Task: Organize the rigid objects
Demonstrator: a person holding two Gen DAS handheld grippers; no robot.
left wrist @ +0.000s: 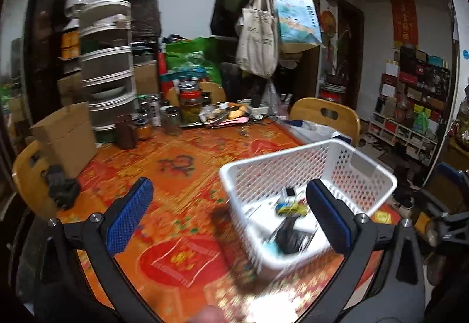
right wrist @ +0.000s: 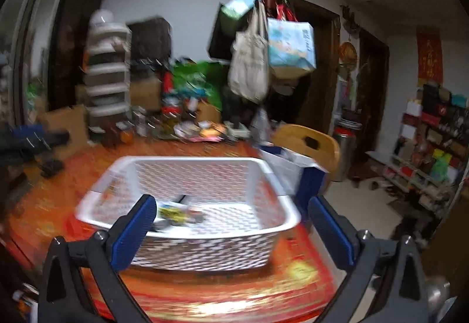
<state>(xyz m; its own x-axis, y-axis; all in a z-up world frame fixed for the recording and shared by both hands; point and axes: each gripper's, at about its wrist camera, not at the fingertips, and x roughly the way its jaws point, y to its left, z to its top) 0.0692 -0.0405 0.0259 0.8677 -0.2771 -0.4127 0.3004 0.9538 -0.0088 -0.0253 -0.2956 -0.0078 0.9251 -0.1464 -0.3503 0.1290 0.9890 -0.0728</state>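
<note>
A white perforated plastic basket (left wrist: 363, 173) stands on the orange patterned tablecloth (left wrist: 176, 164) near the table's right front. Inside lie a yellow-green small item (left wrist: 290, 208), a black object (left wrist: 288, 235) and white flat items. My left gripper (left wrist: 228, 214) is open and empty, hovering above the table with its right finger (left wrist: 328, 217) over the basket. In the right wrist view the basket (right wrist: 272, 176) sits straight ahead; my right gripper (right wrist: 228, 223) is open and empty just in front of its near rim. The yellow-green item (right wrist: 173, 211) shows inside. The view is blurred.
A cardboard box (left wrist: 67, 132) and a black object (left wrist: 63, 188) sit at the left. Jars and bottles (left wrist: 190, 106) and stacked trays (left wrist: 108, 64) crowd the far side. Wooden chairs (left wrist: 328, 114) stand around the table. A coat rack with bags (left wrist: 263, 29) stands behind.
</note>
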